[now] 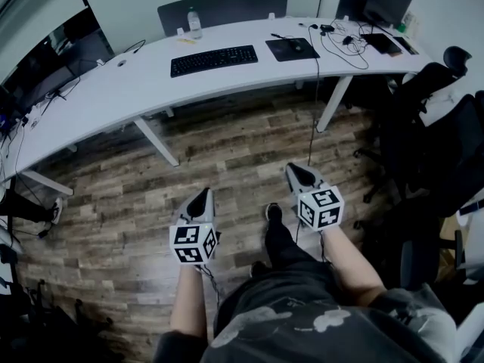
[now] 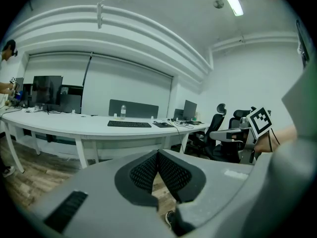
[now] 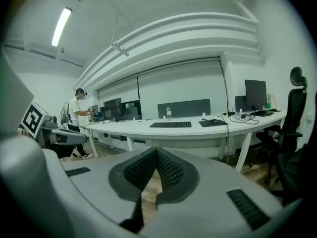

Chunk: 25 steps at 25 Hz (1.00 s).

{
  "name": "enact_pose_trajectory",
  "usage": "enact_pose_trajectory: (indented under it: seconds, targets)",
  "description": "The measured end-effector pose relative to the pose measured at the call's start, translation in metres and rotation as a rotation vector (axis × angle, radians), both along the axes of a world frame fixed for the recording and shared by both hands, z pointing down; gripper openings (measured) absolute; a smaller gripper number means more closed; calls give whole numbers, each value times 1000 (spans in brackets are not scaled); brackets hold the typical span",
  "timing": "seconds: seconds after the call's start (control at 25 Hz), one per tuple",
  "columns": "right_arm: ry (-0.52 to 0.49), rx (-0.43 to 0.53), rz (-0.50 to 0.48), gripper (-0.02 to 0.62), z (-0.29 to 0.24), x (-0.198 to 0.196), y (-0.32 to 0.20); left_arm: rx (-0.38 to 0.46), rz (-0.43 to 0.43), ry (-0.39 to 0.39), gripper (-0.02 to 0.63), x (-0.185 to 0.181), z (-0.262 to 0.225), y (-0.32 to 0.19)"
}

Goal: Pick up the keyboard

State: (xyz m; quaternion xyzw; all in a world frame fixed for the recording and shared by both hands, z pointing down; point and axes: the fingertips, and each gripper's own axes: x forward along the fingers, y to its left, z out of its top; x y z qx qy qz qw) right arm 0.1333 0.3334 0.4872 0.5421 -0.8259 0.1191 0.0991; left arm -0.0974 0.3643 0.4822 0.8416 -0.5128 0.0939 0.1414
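On the white desk [image 1: 136, 82] sit one keyboard [image 1: 214, 60], one mouse pad [image 1: 280, 52] and one water bottle [image 1: 194, 23]; before the desk, two grippers: left gripper [image 1: 203, 193], right gripper [image 1: 291, 167].

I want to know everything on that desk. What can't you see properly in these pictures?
Keyboard: the letters on its keys, too small in every view.
Bottle: its label, too small in the head view.
Cables: where each goes, tangled and tiny in the head view.
Person: what the hands work on, too far off in the right gripper view.
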Motion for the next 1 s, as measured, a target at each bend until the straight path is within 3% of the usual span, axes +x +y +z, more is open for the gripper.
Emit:
enact_pose_trajectory:
  seconds: [0.32,1.0]
  targets:
    - [-34,-32,-13,2,22,-1,-83,-9,4,-19,2,3,9,-67]
    - [-80,-71,-118,2,26,11,-339,-60,-73,-62,2,31,7,-297]
